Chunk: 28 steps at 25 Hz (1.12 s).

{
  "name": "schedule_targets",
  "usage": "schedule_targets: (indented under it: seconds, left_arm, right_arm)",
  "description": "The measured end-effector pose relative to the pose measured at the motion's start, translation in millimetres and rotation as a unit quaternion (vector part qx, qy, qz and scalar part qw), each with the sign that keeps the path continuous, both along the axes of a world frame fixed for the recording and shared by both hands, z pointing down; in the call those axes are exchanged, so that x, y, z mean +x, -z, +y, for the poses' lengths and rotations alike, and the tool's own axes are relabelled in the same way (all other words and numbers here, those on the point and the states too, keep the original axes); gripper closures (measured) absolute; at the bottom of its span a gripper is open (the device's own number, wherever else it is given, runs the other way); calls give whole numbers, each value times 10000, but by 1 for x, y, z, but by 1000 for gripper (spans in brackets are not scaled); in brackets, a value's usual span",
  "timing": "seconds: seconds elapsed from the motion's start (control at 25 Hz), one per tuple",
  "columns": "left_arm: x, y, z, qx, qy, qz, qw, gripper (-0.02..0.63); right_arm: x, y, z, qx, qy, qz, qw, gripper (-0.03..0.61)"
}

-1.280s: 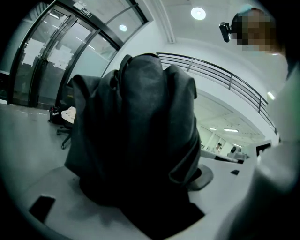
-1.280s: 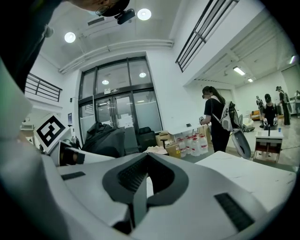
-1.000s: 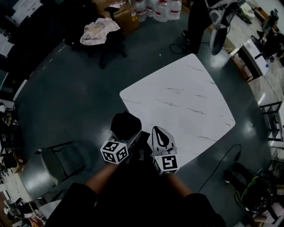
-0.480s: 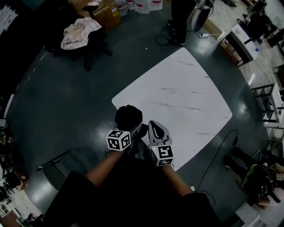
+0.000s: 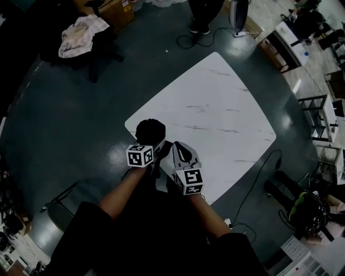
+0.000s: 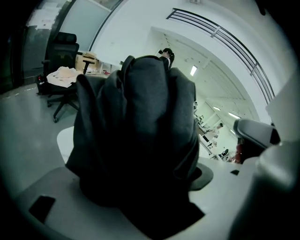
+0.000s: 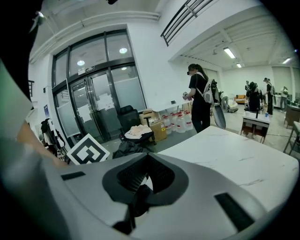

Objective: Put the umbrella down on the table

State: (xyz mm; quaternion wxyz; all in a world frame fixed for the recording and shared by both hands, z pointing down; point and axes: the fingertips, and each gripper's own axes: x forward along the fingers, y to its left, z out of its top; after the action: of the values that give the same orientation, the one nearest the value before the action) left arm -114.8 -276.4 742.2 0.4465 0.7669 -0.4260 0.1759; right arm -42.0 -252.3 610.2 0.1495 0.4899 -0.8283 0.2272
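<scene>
A folded black umbrella (image 5: 150, 131) is held upright in my left gripper (image 5: 151, 146), over the near left corner of the white marble table (image 5: 215, 108). In the left gripper view the umbrella's dark fabric (image 6: 136, 136) fills the space between the grey jaws of the left gripper (image 6: 140, 187). My right gripper (image 5: 179, 152) is close beside it on the right, jaws together, over the table's near edge. In the right gripper view the right gripper (image 7: 145, 176) has its pads touching, and the table (image 7: 234, 154) stretches away to the right.
An office chair with a pale cloth (image 5: 78, 35) and a cardboard box (image 5: 116, 11) stand on the floor at the far left. A person (image 7: 199, 98) stands beyond the table's far corner. A cable (image 5: 259, 172) runs along the floor at the right, and shelves (image 5: 318, 118) are further right.
Both grippers and the umbrella have moved forward from beside the table's near left edge to over its corner. The jaws have kept their positions.
</scene>
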Motion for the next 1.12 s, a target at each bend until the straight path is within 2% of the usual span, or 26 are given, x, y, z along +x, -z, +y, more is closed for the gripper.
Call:
schedule_targets:
  seconds: [0.24,0.44,0.72,0.92,1.12]
  left_arm:
    - [-3,-35,-14,-302,-28,-120,9995,253]
    - [-4,-56,-24,-586,29,31,9983,253]
    - [-3,-62,-27,-735,-78,-36,9973,252]
    - [0,-58,-22,-953,-51,263,9951,221]
    - [1,-43,-20,-858,-194,486,9949,219]
  right_arm:
    - [-1,-16,-5,-188,30,46,9998,561]
    - [-3,-19,-8,-206,62,48,9998,561]
    - [3,-24,-10,-254,32,96,9996,561]
    - [5,-22,-9,-224,26,96,9997,561]
    - [0,-22,-9,-206,53,124,9997,561]
